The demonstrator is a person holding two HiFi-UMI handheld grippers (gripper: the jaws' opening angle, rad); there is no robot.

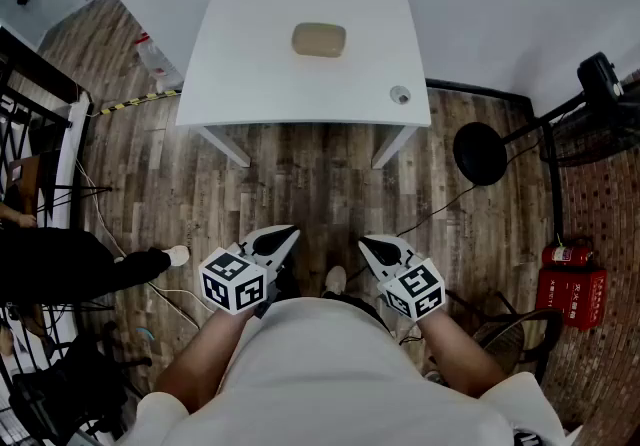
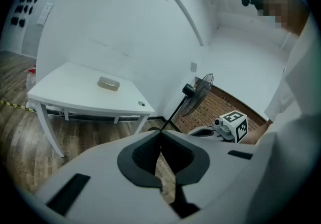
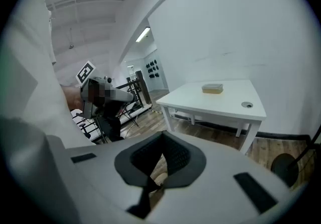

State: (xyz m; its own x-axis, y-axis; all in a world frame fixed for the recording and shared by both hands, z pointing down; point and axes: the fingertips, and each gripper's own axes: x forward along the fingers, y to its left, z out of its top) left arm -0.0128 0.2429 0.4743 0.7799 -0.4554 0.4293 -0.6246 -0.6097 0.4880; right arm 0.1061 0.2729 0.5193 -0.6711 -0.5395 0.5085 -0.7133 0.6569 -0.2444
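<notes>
Grippers are the closest things, held low in front of the person's body above the wood floor (image 1: 320, 184). The left gripper (image 1: 291, 231) has its two jaws pressed together at the tips. It holds nothing, and only a thin strip of floor shows through the gap lower down. The right gripper (image 1: 364, 243) is the same, with its jaws closed tip to tip and empty. The two are side by side, near each other, and both point at the desk. Out to the left, someone's leg in dark trousers (image 1: 70, 264) stretches across the floor. Out to the right stand red fire extinguishers (image 1: 568, 286). Farther on, well apart from the grippers, a white desk (image 1: 250, 84) stands against the wall. A small round cable hole (image 1: 400, 94) is near the desk's front right corner. A tan block (image 1: 319, 39) lies flat on the desk, midway between the left and right edges and a bit closer to the back edge than the front. It lies by itself. To the right of the desk stands a black fan (image 1: 600, 82) on a round base. A clear bottle (image 1: 153, 56) stands on the floor just beside the desk's left edge.
</notes>
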